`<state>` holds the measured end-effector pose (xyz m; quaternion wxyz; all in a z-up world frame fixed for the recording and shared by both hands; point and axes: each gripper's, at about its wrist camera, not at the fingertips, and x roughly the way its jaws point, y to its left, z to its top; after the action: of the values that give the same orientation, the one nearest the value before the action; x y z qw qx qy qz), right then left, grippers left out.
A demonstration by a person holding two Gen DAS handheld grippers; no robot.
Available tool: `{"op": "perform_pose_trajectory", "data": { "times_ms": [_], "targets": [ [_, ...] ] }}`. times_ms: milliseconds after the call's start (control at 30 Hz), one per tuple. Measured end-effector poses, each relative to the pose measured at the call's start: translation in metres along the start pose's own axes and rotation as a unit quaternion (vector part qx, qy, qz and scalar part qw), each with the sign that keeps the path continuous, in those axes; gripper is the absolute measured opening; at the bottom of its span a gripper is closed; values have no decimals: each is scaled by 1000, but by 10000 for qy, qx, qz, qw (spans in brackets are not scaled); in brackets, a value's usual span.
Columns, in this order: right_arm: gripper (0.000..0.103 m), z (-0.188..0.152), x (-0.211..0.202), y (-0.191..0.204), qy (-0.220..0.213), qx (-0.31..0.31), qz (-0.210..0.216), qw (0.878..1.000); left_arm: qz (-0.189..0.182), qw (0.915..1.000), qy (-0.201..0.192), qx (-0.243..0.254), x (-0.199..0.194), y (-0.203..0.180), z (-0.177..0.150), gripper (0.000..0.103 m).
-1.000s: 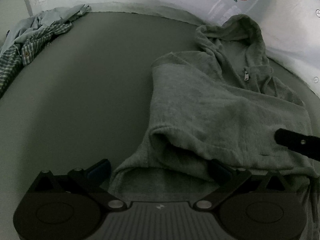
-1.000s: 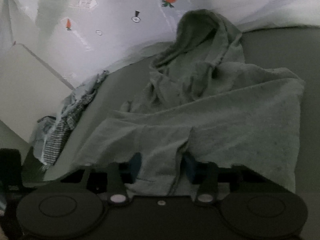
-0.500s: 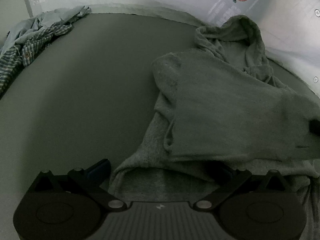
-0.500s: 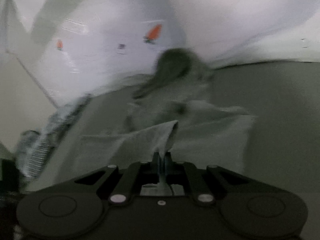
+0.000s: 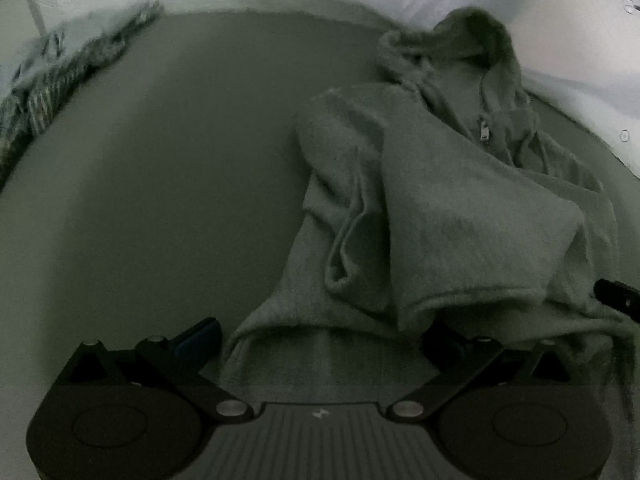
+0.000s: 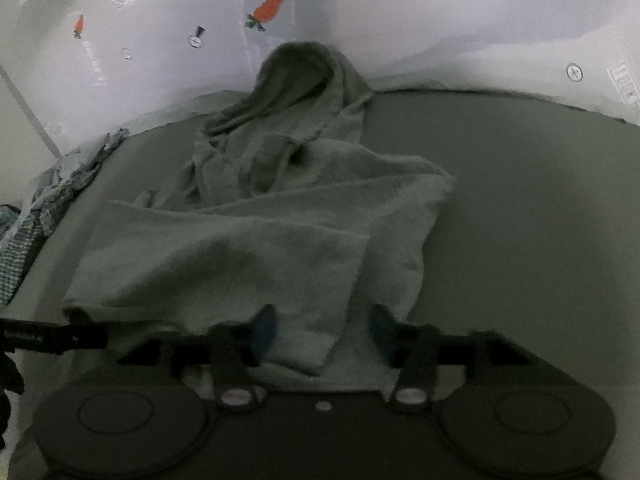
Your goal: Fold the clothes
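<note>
A grey zip hoodie (image 5: 448, 200) lies on the dark grey table (image 5: 168, 168), hood toward the far wall, one side folded over its front. My left gripper (image 5: 320, 332) is open at the hoodie's near hem, its fingers wide apart with cloth between them. The hoodie also shows in the right wrist view (image 6: 256, 248). My right gripper (image 6: 320, 328) is open over the hoodie's near edge, with a folded corner of cloth lying between its fingers. The right gripper's tip shows at the right edge of the left wrist view (image 5: 618, 300).
A pile of checked and light-blue clothes (image 5: 52, 80) lies at the far left of the table; it also shows in the right wrist view (image 6: 48, 200). A white wall with carrot stickers (image 6: 266, 10) rises behind the table.
My right gripper shut on the hoodie's edge, lifted it and carried it across, then opened and let it go. The folded flap now lies on the hoodie. The left gripper stayed open.
</note>
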<state>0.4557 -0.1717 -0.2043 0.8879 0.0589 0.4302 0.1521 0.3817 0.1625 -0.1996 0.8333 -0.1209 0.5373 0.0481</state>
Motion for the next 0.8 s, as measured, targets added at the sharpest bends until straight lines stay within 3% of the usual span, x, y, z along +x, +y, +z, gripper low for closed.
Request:
{"op": "perform_pose_trajectory", "data": {
  "times_ms": [133, 200, 233, 300, 333, 467, 700, 800],
  "targets": [
    [49, -3, -1, -3, 23, 215, 161, 9996, -606, 9954, -455, -580, -24, 13, -7, 103],
    [48, -5, -1, -8, 41, 424, 239, 9988, -804, 9921, -723, -640, -34, 15, -9, 103],
    [41, -6, 0, -11, 49, 528, 278, 9982, -896, 9902, -852, -655, -38, 16, -10, 103],
    [13, -6, -2, -16, 15, 732, 373, 9966, -871, 9887, -1023, -668, -41, 15, -9, 103],
    [10, -5, -4, -19, -53, 830, 436, 9956, -835, 9881, -1100, -673, -41, 15, -8, 103],
    [9, -4, -9, -24, -100, 902, 399, 9951, -438, 9921, -1091, -427, -27, 2, 1, 103],
    [9, -6, -12, -27, 15, 751, 82, 9971, 282, 9961, -717, -430, 3, 4, -2, 103],
    [13, -7, -13, -29, 64, 686, -54, 9976, 273, 9962, -713, -407, 2, 8, -1, 103]
  ]
}}
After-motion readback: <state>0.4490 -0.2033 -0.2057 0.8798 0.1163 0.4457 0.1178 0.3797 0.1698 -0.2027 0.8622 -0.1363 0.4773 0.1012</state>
